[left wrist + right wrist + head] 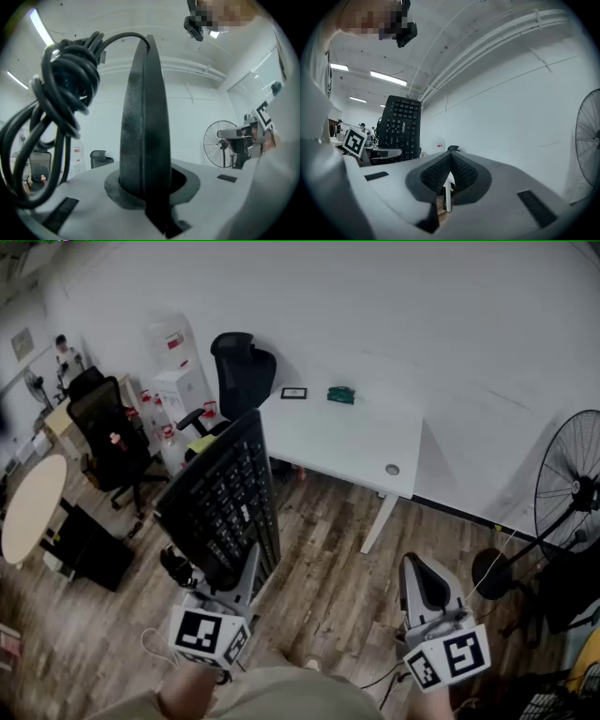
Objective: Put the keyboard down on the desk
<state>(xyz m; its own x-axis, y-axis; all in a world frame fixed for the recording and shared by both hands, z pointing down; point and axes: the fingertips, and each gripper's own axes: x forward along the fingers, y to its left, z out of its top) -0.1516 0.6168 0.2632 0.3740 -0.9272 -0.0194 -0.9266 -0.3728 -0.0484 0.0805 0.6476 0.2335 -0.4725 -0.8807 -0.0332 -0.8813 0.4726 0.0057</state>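
Note:
My left gripper (242, 570) is shut on the lower edge of a black keyboard (223, 504) and holds it upright above the wooden floor, keys facing right. In the left gripper view the keyboard (143, 126) shows edge-on between the jaws, and its coiled black cable (63, 89) hangs at the left. The white desk (361, 442) stands farther ahead, apart from the keyboard. My right gripper (420, 570) hangs at the lower right, shut with nothing in it. Its ribbed pads (461, 172) meet in the right gripper view, where the keyboard (400, 125) rises at the left.
On the desk's far side lie a small black-framed card (293, 393) and a green object (341, 395). Black office chairs (239, 367) stand left of the desk. A round table (33, 507) is at far left. A standing fan (567, 488) is at the right.

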